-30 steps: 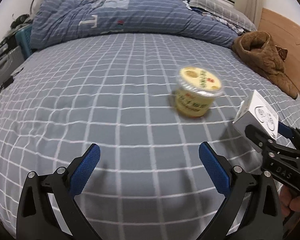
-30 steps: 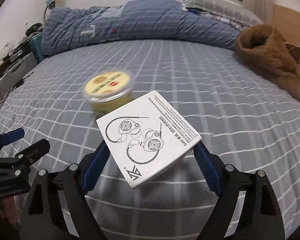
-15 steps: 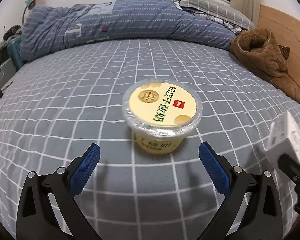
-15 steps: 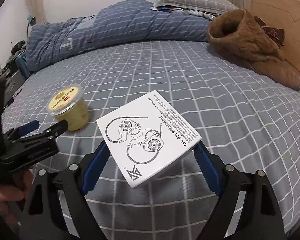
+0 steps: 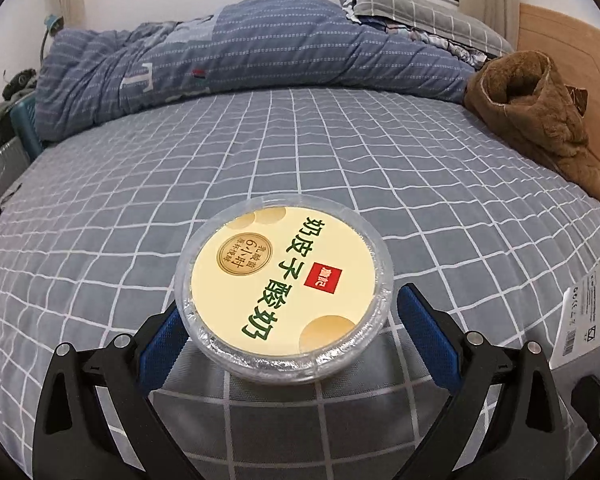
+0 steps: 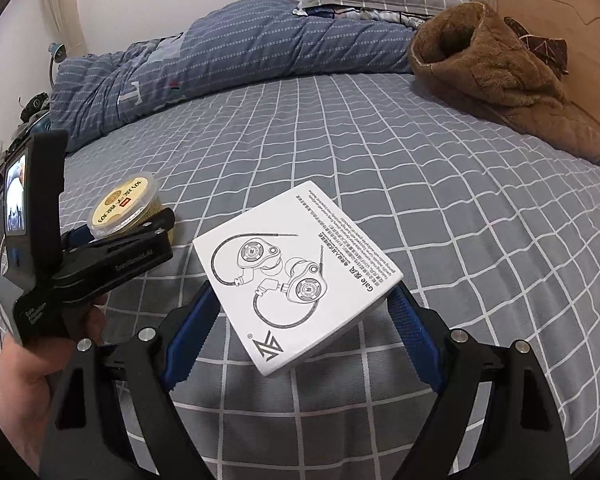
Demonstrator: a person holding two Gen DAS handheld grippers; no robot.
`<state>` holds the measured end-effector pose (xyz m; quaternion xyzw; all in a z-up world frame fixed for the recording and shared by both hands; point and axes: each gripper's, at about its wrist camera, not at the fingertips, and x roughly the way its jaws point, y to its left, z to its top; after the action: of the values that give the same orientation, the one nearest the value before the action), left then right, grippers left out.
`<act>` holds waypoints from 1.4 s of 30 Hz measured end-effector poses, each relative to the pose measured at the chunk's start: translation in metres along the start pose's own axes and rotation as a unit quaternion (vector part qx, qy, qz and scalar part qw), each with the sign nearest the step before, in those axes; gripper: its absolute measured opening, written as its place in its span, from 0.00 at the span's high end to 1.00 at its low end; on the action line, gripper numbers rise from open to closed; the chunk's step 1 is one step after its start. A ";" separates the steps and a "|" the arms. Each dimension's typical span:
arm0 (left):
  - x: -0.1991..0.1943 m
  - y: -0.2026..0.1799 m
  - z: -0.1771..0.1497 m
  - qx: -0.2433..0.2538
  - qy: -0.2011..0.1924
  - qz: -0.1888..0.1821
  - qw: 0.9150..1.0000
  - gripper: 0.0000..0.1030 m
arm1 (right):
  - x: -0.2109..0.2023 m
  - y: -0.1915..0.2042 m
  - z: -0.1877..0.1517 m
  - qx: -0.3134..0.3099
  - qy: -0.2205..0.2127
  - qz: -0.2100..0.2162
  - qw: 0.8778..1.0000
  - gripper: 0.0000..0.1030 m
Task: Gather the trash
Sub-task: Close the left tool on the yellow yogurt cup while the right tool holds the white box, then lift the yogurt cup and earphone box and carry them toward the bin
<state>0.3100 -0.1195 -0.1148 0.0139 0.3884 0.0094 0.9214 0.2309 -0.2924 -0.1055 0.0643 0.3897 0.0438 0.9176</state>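
Note:
A yoghurt cup [image 5: 284,292] with a cream lid and clear plastic rim stands upright on the grey checked bed [image 5: 340,152]. My left gripper [image 5: 291,304] is open, its blue fingers on either side of the cup; a gap shows at the right pad. From the right wrist view the cup [image 6: 126,208] sits far left with the left gripper [image 6: 156,224] around it, held by a person's hand [image 6: 40,368]. My right gripper [image 6: 302,298] is shut on a white earphone box [image 6: 300,276], held tilted above the sheet. The box [image 5: 592,320] also shows at the left view's right edge.
A rumpled blue duvet [image 5: 220,64] and a grey checked pillow [image 5: 420,12] lie along the far side of the bed. A brown fleece coat [image 5: 540,120] sits at the far right by the wooden headboard [image 5: 560,48]. Clutter lies beyond the bed's left edge.
My left gripper has moved in on the yoghurt cup, which now stands between its fingers. The right gripper swung a little rightward with the box, then held still.

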 end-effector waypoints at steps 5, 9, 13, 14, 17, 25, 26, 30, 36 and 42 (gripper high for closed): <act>0.005 0.008 0.000 -0.010 0.012 -0.014 1.000 0.29 | 0.001 0.004 0.001 0.000 -0.001 0.003 1.000 0.21; 0.000 0.008 -0.002 -0.007 0.012 -0.014 1.000 0.29 | 0.000 0.007 0.001 -0.004 -0.001 0.003 1.000 0.21; -0.008 0.010 -0.004 0.000 0.012 -0.013 1.000 0.29 | -0.003 0.010 0.002 -0.008 -0.003 0.003 1.000 0.21; -0.011 0.011 -0.005 0.000 0.012 -0.014 1.000 0.29 | -0.003 0.011 0.002 -0.009 -0.004 0.004 1.000 0.21; -0.022 0.018 -0.005 -0.006 0.011 -0.015 1.000 0.29 | -0.007 0.017 0.003 -0.012 -0.006 0.007 1.000 0.21; -0.050 0.031 -0.017 -0.009 0.012 -0.012 1.000 0.29 | -0.027 0.031 0.005 -0.018 -0.018 0.014 1.000 0.21; -0.053 0.033 -0.019 -0.008 0.013 -0.013 1.000 0.29 | -0.030 0.033 0.005 -0.020 -0.020 0.013 1.000 0.21; -0.066 0.039 -0.024 -0.004 0.014 -0.016 1.000 0.29 | -0.043 0.044 0.006 -0.028 -0.027 0.014 0.999 0.21; -0.093 0.056 -0.027 -0.006 0.004 -0.017 1.000 0.29 | -0.059 0.066 0.007 -0.046 -0.034 0.013 0.998 0.21; -0.115 0.077 -0.032 -0.013 0.001 -0.020 1.000 0.29 | -0.076 0.089 0.007 -0.062 -0.043 0.009 0.997 0.21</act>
<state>0.2065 -0.0450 -0.0522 -0.0061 0.3894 -0.0042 0.9210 0.1810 -0.2151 -0.0329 0.0126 0.3456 0.0729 0.9355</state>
